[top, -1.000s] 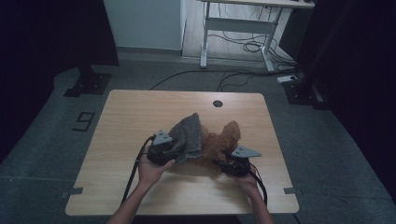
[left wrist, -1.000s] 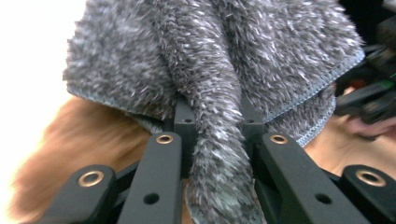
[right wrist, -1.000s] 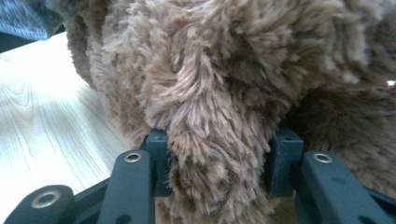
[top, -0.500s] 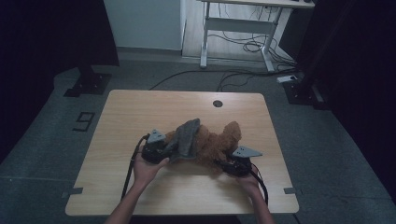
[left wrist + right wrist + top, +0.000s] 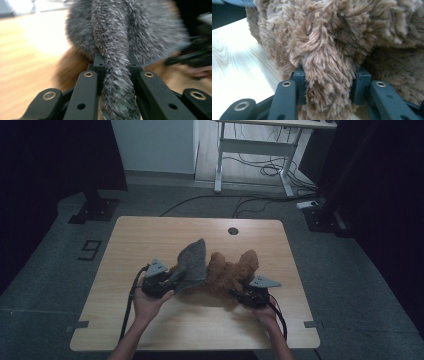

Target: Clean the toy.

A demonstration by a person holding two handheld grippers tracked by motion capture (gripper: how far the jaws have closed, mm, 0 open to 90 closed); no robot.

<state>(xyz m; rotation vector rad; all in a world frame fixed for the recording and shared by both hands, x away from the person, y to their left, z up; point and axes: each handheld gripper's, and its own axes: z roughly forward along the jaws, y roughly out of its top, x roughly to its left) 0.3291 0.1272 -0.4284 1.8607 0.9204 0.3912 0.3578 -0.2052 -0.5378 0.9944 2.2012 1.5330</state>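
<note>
A furry cloth lies bunched at the middle of the wooden table [image 5: 150,235]. Its grey side [image 5: 192,262] stands up as a flap and its brown side [image 5: 230,270] is heaped to the right. My left gripper [image 5: 172,280] is shut on the grey flap's edge; in the left gripper view the grey fur [image 5: 117,30] runs between the jaws [image 5: 113,62]. My right gripper [image 5: 235,292] has just been closing on a thick fold of brown fur [image 5: 329,50], which its jaws [image 5: 328,75] now pinch.
A round cable hole [image 5: 233,231] sits near the table's far edge. Beyond the table stand a white desk frame [image 5: 255,150] with cables on the floor, and a dark stand base [image 5: 95,210] at the left. A taped "9" [image 5: 90,250] marks the floor.
My left gripper has moved left and slightly up, pulling the grey flap with it so that it stands more upright. The right gripper has stayed in place on the brown fur.
</note>
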